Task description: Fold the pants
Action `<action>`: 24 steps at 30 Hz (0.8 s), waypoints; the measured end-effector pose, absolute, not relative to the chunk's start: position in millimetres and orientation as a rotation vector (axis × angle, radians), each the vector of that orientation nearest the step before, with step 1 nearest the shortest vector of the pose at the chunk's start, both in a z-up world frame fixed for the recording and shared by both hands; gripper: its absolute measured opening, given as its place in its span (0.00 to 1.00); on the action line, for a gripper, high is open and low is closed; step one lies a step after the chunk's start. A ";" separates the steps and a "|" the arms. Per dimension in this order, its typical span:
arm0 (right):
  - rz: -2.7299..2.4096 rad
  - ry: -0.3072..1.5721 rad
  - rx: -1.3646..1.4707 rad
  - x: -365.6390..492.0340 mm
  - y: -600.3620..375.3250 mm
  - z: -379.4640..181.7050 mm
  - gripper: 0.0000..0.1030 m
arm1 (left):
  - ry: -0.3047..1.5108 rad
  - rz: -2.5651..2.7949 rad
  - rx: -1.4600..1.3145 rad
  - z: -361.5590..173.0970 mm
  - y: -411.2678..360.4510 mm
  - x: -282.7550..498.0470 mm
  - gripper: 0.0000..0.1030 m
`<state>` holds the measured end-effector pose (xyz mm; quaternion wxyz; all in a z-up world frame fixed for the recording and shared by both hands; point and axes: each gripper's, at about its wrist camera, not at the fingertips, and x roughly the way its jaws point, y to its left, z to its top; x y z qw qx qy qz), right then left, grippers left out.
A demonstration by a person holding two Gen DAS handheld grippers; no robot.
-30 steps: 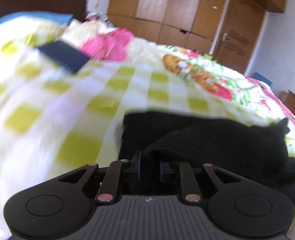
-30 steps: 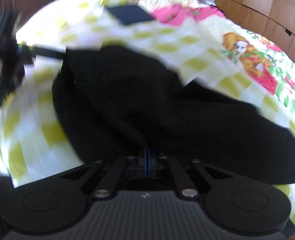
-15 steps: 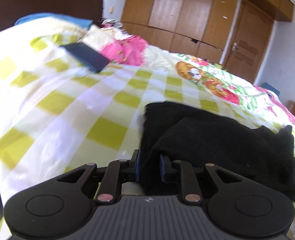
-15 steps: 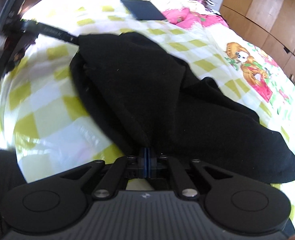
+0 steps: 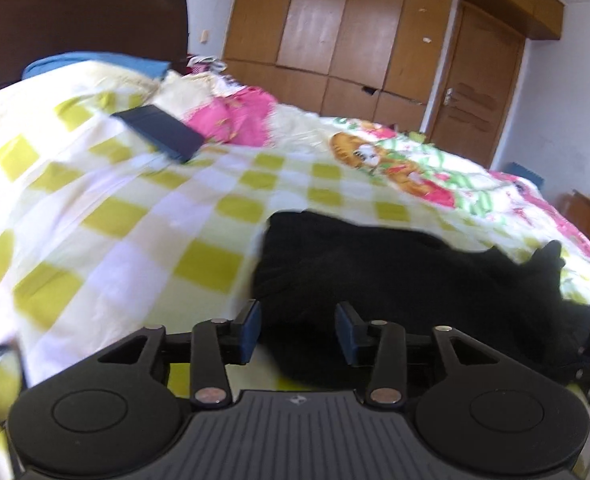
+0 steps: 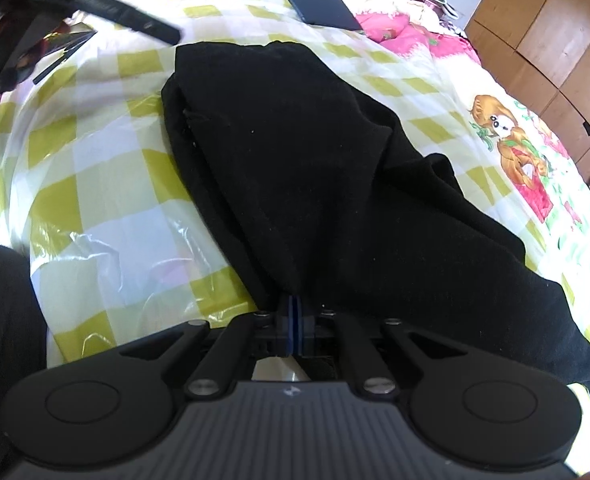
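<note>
The black pants (image 6: 295, 168) lie folded over on the yellow-checked bedspread (image 6: 95, 184). My right gripper (image 6: 294, 322) is shut on the near edge of the pants. In the left wrist view my left gripper (image 5: 298, 330) is open, with the near edge of the pants (image 5: 395, 280) lying between and just beyond its fingers, not gripped. The left gripper also shows in the right wrist view (image 6: 107, 10) at the upper left, beside the far corner of the pants.
A dark blue flat case (image 5: 159, 132) and a pink cloth (image 5: 235, 116) lie farther up the bed. A wooden wardrobe (image 5: 355, 32) and a door (image 5: 479, 92) stand behind. A person's dark-clothed leg (image 6: 3, 340) is at the bed's near left.
My left gripper has opened and let go of the pants edge. The pants have been laid down flatter on the bed. My right gripper stays shut on the pants.
</note>
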<state>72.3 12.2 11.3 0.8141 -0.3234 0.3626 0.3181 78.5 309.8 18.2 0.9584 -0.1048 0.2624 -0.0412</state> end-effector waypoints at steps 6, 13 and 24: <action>0.706 0.856 -0.616 70.1 8.1 0.1 0.01 | 0.705 -0.045 -0.030 -7.8 285.2 113.3 0.53; 0.579 0.831 -0.353 87.9 -51.5 38.8 0.02 | 0.686 0.022 -0.030 0.8 274.5 91.2 0.53; 0.065 0.872 0.276 215.1 -239.8 33.8 0.25 | 0.610 -0.326 0.043 33.8 144.5 116.1 0.54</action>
